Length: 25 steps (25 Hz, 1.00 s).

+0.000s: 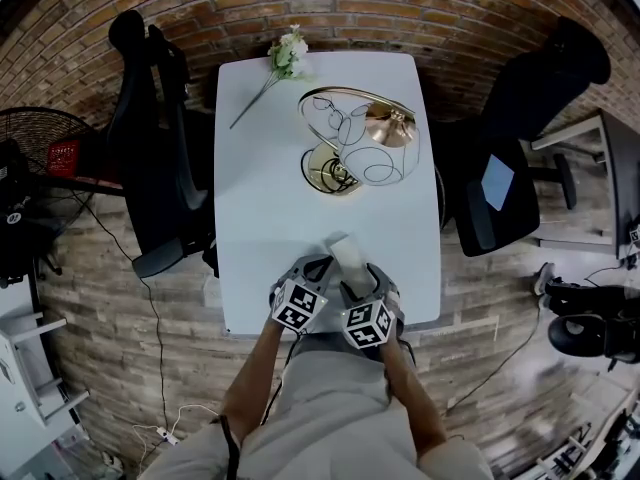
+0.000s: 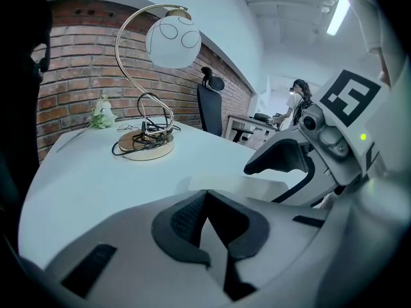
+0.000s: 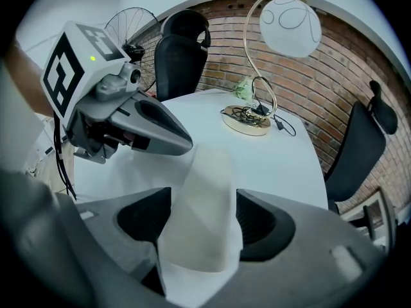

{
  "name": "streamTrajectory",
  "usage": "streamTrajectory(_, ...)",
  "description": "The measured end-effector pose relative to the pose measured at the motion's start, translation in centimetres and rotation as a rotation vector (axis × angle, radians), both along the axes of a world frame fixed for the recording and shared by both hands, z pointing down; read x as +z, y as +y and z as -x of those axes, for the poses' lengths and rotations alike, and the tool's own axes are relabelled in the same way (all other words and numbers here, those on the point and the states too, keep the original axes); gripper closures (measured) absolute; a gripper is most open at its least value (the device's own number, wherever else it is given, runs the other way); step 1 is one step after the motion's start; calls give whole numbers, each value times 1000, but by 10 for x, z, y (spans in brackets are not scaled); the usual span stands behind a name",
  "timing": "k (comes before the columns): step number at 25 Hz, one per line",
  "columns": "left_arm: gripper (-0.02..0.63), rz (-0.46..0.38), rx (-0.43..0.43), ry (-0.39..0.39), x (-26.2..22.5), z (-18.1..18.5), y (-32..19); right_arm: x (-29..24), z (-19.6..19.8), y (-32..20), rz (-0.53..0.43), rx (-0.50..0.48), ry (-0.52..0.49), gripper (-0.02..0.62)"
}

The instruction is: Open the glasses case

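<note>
The white glasses case [image 1: 348,253] sits near the front edge of the white table [image 1: 270,218], with part of it raised between my two grippers. In the right gripper view the case [image 3: 205,210] stands up between the wide-spread pads of my right gripper [image 3: 204,201], which is open; the pads do not press on it. My left gripper [image 2: 205,201] has its jaws together at the tips, with a thin pale edge between them that looks like part of the case [image 2: 257,186]. From the right, the left gripper [image 3: 183,145] touches the case's left edge.
A gold desk lamp [image 1: 355,138] with a wire-pattern globe stands at the table's far right, its cable coiled on the base. A white flower sprig [image 1: 285,58] lies at the far edge. Black office chairs [image 1: 150,138] [image 1: 520,148] flank the table; a fan [image 1: 50,148] stands left.
</note>
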<state>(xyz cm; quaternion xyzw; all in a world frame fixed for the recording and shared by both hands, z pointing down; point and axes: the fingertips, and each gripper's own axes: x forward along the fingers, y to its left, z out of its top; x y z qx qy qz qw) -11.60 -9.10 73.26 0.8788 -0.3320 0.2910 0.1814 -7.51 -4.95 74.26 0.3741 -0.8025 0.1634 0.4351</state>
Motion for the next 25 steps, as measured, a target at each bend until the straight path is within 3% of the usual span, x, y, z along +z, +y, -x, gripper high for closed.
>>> streamTrajectory(5,604,11,9,-4,6,-3,1,-1,1,0,10,15,-31,313)
streamTrajectory(25,604,25,9,-7,13,-9,4,-6,-1,-2,35,28,-115,325)
